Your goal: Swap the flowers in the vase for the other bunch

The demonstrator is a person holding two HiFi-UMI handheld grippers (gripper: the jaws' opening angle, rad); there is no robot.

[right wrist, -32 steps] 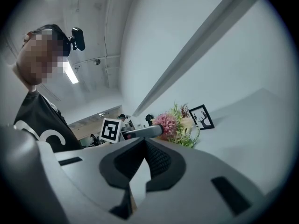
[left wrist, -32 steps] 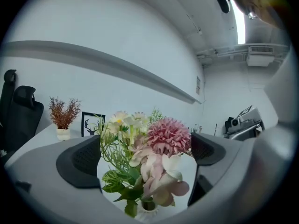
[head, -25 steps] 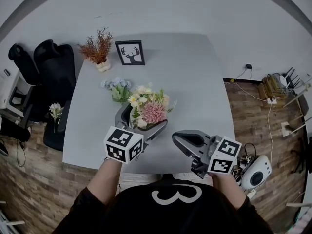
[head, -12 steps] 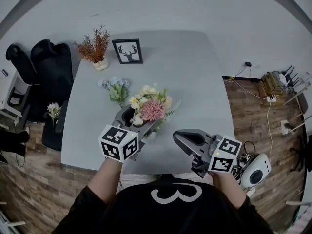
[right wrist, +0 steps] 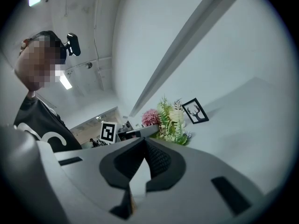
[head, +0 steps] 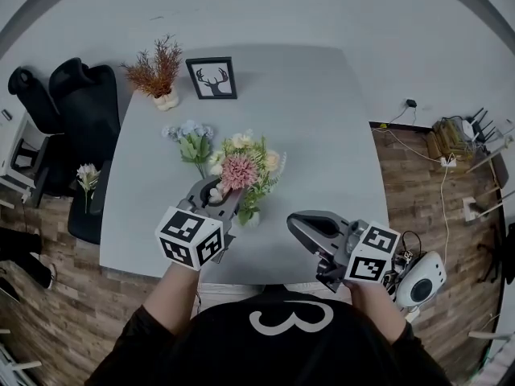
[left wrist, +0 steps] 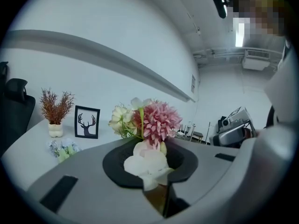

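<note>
Pink-and-cream artificial flower bunch | left gripper jaws just closing, now clamping its stems | right gripper jaws together, empty, over grey table

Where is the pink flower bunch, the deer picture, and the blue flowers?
pink flower bunch (head: 238,172): head view, on the pink bloom.
deer picture (head: 212,78): head view, middle of the frame.
blue flowers (head: 189,132): head view, on the blue blooms.

Office-like room, grey table, black office chairs, cables on wood floor
</note>
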